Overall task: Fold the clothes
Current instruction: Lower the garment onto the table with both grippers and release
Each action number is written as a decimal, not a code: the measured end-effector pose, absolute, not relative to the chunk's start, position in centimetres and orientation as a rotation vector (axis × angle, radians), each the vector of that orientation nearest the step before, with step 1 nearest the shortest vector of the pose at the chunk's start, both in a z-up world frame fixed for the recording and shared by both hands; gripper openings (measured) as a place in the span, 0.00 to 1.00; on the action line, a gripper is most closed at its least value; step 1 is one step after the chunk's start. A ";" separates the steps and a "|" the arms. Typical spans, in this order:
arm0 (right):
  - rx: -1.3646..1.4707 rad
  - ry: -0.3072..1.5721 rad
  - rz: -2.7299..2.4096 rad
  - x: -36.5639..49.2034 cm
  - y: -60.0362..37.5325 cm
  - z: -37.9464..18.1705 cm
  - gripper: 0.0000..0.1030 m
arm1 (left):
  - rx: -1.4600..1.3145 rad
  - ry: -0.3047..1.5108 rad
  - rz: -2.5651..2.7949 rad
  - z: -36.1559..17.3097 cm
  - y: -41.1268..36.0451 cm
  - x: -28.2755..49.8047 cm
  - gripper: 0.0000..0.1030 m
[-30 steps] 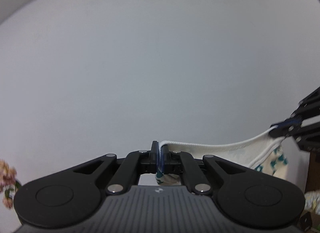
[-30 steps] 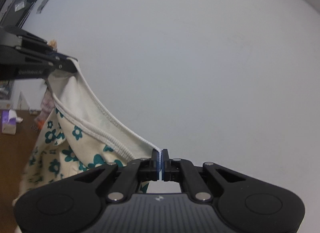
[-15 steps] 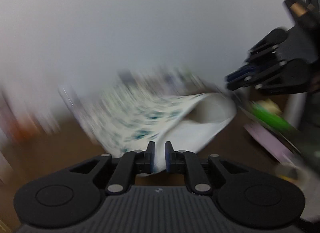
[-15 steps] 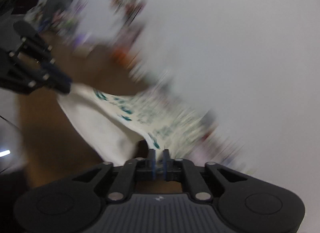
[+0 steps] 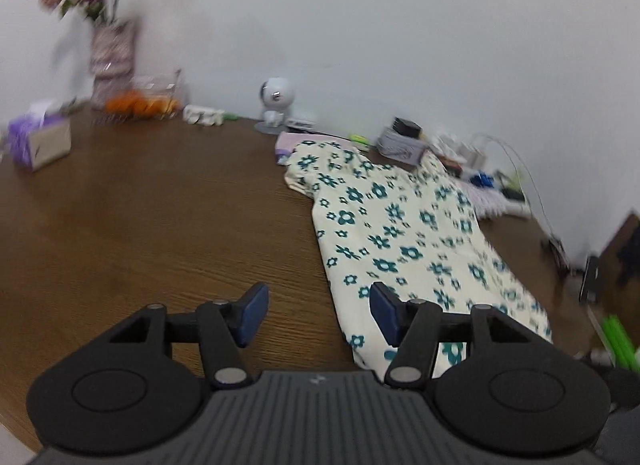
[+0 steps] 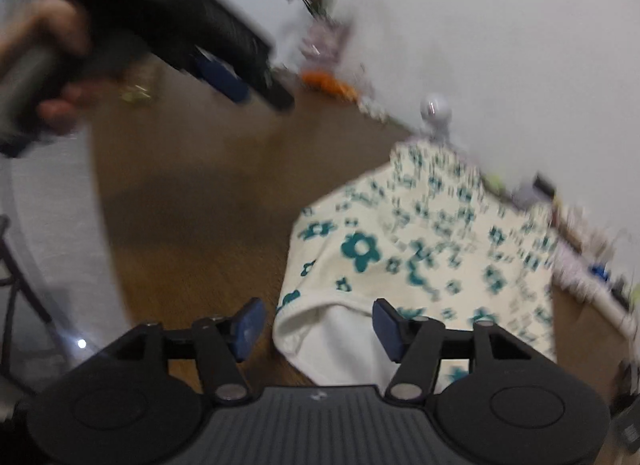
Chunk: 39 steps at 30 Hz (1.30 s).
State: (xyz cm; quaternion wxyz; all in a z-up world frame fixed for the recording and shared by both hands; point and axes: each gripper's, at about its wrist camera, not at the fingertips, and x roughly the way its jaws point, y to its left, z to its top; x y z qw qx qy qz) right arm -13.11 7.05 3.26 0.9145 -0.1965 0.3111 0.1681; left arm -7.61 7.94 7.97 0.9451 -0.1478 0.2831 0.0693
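A cream garment with teal flowers lies spread on the brown wooden table, running from the near right edge toward the wall. My left gripper is open and empty, above the garment's near left edge. In the right wrist view the garment lies with its hem opening toward me, and my right gripper is open and empty just above that hem. The left gripper also shows there, blurred, up at the left in a hand.
Along the wall stand a vase of flowers, a basket of oranges, a tissue box, a small white round camera and cluttered boxes and cables. A green object lies at the right edge.
Both grippers held the garment stretched up between them, swung it down onto the table, and have opened and let go. The garment now lies flat.
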 end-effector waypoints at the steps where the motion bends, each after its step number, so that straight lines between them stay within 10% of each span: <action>1: -0.373 0.666 0.329 -12.5 7.0 2.5 0.32 | -0.307 0.570 0.156 7.9 8.1 -7.5 0.58; 4: -0.249 0.706 0.326 -12.6 6.0 1.7 0.06 | -0.294 0.563 0.194 8.3 8.8 -9.2 0.63; 11: -0.321 0.718 0.419 -21.2 0.0 2.9 0.04 | -0.327 0.620 0.174 6.4 9.6 -8.9 0.66; 14: -0.341 0.692 0.387 -24.7 -2.9 3.4 0.05 | -0.338 0.663 0.150 5.4 9.4 -5.7 0.67; 19: -0.286 0.549 0.327 -26.8 -4.1 4.6 0.41 | -0.365 0.715 0.145 3.9 9.5 1.6 0.67; 25: -0.311 0.543 0.336 -24.5 -2.4 3.2 0.39 | -0.345 0.814 0.159 2.1 10.4 10.0 0.70; 31: -0.297 0.585 0.309 -23.4 -2.4 0.7 0.08 | -0.514 0.819 0.155 0.2 12.7 11.4 0.06; 39: -0.384 0.620 0.280 -23.9 -4.2 1.5 0.05 | -0.409 0.652 0.184 3.1 13.9 -3.3 0.04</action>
